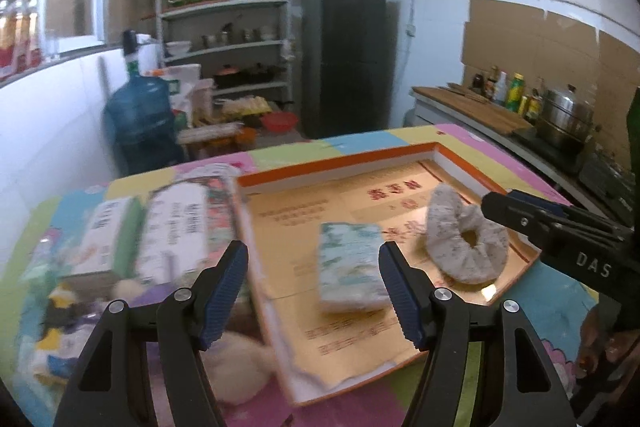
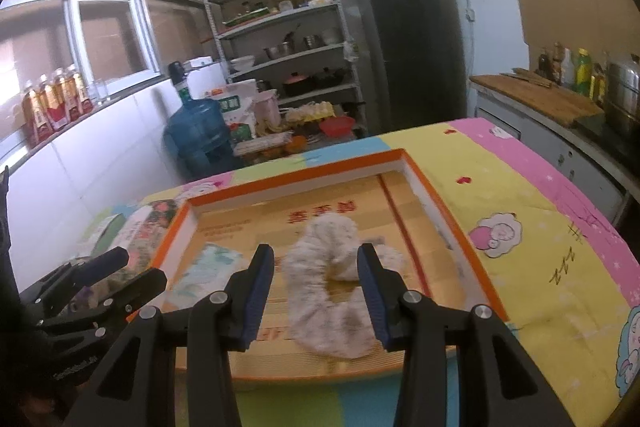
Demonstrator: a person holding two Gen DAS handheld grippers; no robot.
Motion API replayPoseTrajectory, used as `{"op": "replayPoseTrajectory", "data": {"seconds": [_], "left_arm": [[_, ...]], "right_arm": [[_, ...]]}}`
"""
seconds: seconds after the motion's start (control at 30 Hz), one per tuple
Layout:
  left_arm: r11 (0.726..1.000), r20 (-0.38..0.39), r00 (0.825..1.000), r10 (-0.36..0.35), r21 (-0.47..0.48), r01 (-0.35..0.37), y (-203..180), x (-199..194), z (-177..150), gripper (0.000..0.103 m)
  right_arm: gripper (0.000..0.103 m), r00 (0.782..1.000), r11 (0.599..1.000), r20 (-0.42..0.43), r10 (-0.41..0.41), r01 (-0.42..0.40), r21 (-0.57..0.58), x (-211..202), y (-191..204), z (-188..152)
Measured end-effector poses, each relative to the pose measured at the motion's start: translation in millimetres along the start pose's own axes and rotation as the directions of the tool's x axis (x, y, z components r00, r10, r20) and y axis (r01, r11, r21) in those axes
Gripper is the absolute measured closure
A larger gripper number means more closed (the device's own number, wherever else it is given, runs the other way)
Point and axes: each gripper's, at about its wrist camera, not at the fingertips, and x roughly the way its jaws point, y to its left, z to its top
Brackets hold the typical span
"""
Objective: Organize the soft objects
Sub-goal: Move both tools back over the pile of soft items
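Observation:
A shallow orange-rimmed cardboard box (image 1: 448, 155) (image 2: 440, 219) lies on the table. Inside it rest a pale green patterned tissue pack (image 1: 352, 267) (image 2: 204, 271) and a fluffy white ring-shaped soft thing (image 1: 460, 247) (image 2: 328, 287). My left gripper (image 1: 312, 291) (image 2: 140, 267) hovers open over the pack, and its pads do not press on it. Above the fluffy ring my right gripper (image 2: 316, 295) (image 1: 502, 199) stands open; the ring shows between its fingers but lies loose on the box floor.
Left of the box lie two larger tissue packs (image 1: 172, 231) and a cream plush piece (image 1: 240, 367) on the cartoon-print mat (image 2: 520, 187). A counter (image 2: 540, 99) with bottles and a pot runs along the right. Shelves, a fridge (image 1: 344, 55) and a water jug stand behind.

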Motion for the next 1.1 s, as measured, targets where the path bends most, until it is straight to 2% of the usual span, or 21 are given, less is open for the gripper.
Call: {"op": "replayPoseTrajectory", "data": {"seconds": [0.5,0.8,1.1], "left_arm": [[0.981,0.017,0.990,0.141,-0.140,-0.137,88.2,-53.6,-22.7,0.033],[0.965,0.016,0.982,0.186,-0.192,-0.179,125.2,-72.6,-35.1,0.033],[0.943,0.007,0.972,0.234,-0.243,-0.226,160.3,-87.0,-54.1,0.033]], "right_arm": [[0.060,0.993,0.986,-0.030,0.117,-0.120,-0.119,-6.8,89.2,-11.6],[0.060,0.987,0.971,-0.052,0.152,-0.159,-0.176,-11.4,136.1,-20.6],[0.060,0.973,0.946,-0.108,0.204,-0.224,-0.233,-6.3,181.1,-34.2]]}}
